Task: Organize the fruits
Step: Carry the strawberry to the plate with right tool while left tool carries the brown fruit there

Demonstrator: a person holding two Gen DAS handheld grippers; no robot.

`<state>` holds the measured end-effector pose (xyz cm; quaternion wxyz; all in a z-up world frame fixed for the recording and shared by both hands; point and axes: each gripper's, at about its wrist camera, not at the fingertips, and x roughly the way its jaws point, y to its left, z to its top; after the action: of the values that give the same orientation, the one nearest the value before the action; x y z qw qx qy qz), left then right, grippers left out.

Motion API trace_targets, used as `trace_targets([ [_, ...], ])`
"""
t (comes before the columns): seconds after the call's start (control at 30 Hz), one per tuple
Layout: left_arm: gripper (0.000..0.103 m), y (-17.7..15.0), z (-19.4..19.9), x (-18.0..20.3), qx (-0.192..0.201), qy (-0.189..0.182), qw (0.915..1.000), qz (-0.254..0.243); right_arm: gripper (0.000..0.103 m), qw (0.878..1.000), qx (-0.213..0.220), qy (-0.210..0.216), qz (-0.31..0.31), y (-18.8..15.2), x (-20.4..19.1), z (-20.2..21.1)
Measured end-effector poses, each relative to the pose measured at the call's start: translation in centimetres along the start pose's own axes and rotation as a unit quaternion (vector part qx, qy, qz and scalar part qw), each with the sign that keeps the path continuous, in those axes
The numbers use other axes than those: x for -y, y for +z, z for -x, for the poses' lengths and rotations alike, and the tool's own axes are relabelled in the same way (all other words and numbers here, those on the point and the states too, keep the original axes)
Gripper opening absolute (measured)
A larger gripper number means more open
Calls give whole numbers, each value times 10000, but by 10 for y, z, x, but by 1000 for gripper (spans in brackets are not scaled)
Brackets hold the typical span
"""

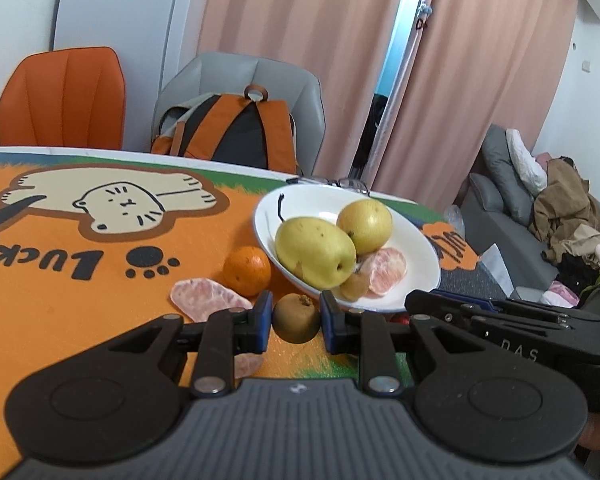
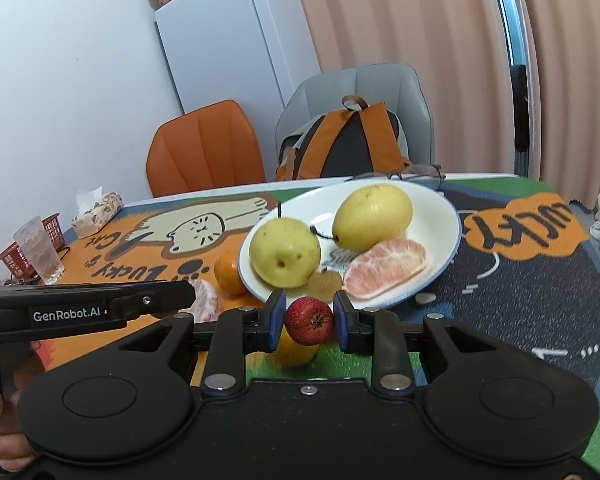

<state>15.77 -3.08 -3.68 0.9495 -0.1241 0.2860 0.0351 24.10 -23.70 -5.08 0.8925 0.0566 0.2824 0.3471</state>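
Note:
A white plate (image 1: pixel 420 248) (image 2: pixel 440 216) holds two yellow pears (image 1: pixel 314 252) (image 2: pixel 284 252), a pomelo segment (image 1: pixel 388 270) (image 2: pixel 386 268) and a small brown kiwi (image 1: pixel 354 286) (image 2: pixel 326 282). My left gripper (image 1: pixel 296 318) is shut on a brown kiwi (image 1: pixel 297 318) just in front of the plate's near rim. My right gripper (image 2: pixel 309 320) is shut on a small red fruit (image 2: pixel 309 320), close to the plate's near rim. An orange (image 1: pixel 247 270) (image 2: pixel 228 272) and a pomelo segment (image 1: pixel 206 300) (image 2: pixel 206 300) lie on the mat left of the plate.
The table wears an orange cat-print mat (image 1: pixel 80 240). Glasses (image 2: pixel 416 172) lie behind the plate. A glass (image 2: pixel 40 250), red baskets (image 2: pixel 14 260) and a tissue box (image 2: pixel 98 210) stand far left. Two chairs, one with a backpack (image 1: pixel 236 128), stand behind. A yellow-orange fruit (image 2: pixel 296 352) lies under my right gripper.

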Motion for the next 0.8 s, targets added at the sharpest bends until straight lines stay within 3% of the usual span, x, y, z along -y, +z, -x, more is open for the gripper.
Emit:
trace_targets([
  [0.4,24,13,7,-11,191,47,9997,127,27,9993,318,-19,190,37,-4,4],
  [0.8,24,23,7,-25,301,78,9992,249,27,9994,325,-99,92,51,3,-12],
])
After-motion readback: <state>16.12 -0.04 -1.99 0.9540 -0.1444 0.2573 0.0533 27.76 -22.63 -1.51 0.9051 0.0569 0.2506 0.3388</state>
